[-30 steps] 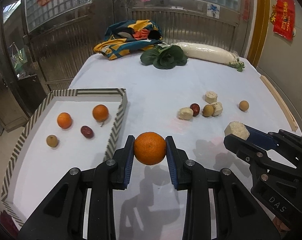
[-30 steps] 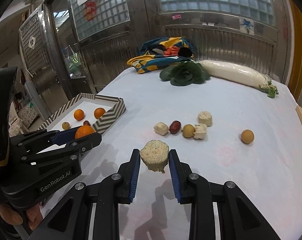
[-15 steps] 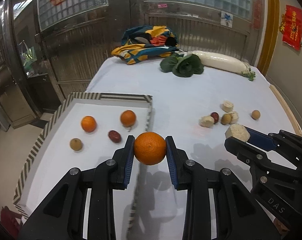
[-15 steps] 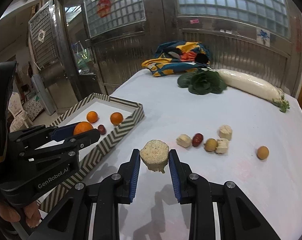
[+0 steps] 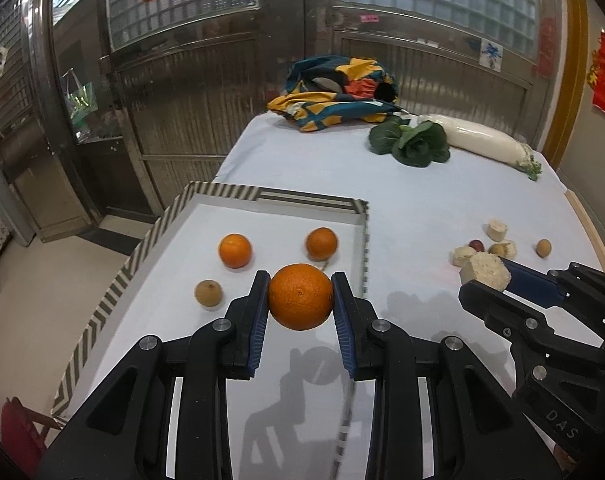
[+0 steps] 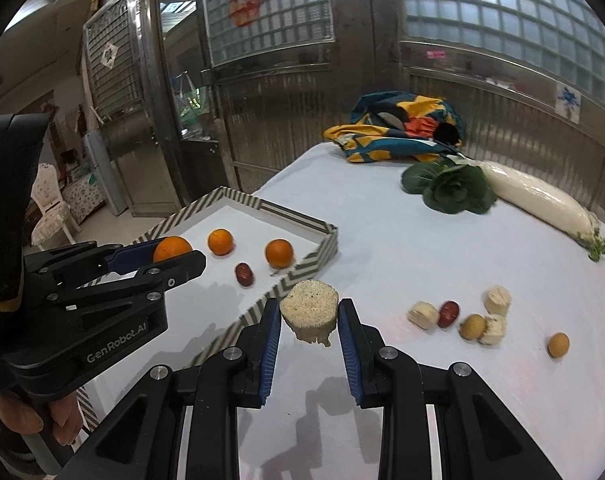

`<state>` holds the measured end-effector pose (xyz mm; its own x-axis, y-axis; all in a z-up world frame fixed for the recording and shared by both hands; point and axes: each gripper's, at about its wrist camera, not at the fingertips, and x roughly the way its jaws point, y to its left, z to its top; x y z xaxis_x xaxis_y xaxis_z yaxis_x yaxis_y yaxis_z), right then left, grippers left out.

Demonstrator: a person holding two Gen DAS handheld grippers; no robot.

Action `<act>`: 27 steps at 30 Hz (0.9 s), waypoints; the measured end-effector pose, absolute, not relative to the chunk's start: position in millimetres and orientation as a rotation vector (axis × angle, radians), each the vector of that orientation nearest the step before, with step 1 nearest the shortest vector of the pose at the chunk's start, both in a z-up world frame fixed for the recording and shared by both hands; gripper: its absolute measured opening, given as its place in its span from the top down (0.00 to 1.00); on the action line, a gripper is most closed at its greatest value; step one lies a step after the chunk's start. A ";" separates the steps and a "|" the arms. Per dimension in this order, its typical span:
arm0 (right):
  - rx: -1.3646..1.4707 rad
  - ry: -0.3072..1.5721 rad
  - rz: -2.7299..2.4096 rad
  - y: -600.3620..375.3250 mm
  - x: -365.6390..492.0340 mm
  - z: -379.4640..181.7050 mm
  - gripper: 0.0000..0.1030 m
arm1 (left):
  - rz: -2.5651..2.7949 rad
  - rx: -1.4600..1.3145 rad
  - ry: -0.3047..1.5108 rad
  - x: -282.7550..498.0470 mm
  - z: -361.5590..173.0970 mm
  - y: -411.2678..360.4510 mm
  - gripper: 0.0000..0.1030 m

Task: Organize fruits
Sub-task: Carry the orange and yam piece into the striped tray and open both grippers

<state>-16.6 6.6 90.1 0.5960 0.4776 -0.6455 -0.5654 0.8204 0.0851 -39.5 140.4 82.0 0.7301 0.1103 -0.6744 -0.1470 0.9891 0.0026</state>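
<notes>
Step in hand: carry to tray, judged. An orange (image 5: 300, 302) is clamped between the pads of the left gripper (image 5: 300, 304), held above the striped tray (image 5: 222, 192), w/ two oranges (image 5: 235, 250) and a small brown fruit (image 5: 208, 292) lying just beyond the tips. A pale cut chunk (image 6: 309, 312) is clamped in the right gripper (image 6: 309, 320), approx. over the tray's near wall; loose pieces (image 6: 470, 326) are left well off to its right. Next: lowering onto bare tray floor is called for, then release.
</notes>
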 end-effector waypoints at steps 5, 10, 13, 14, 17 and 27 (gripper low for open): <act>-0.154 0.711 0.633 23.6 -14.5 89.8 0.73 | 0.157 -0.067 0.745 -38.9 80.7 153.5 0.71; -0.169 0.716 0.656 36.5 -11.9 88.8 0.73 | 0.177 -0.079 0.753 -38.3 78.5 167.3 0.71; -0.181 0.720 0.669 45.2 -10.1 87.6 0.73 | 0.195 -0.088 0.757 -38.6 76.5 176.8 0.71; -0.187 0.722 0.675 49.1 -9.2 87.1 0.73 | 0.198 -0.093 0.761 -38.7 75.6 180.3 0.71; -0.197 0.729 0.686 56.8 -8.2 85.0 0.73 | 0.205 -0.108 0.776 -38.4 72.9 191.3 0.71; -0.239 0.772 0.739 88.9 3.4 70.0 0.73 | 0.226 -0.162 0.839 -32.3 58.8 222.0 0.71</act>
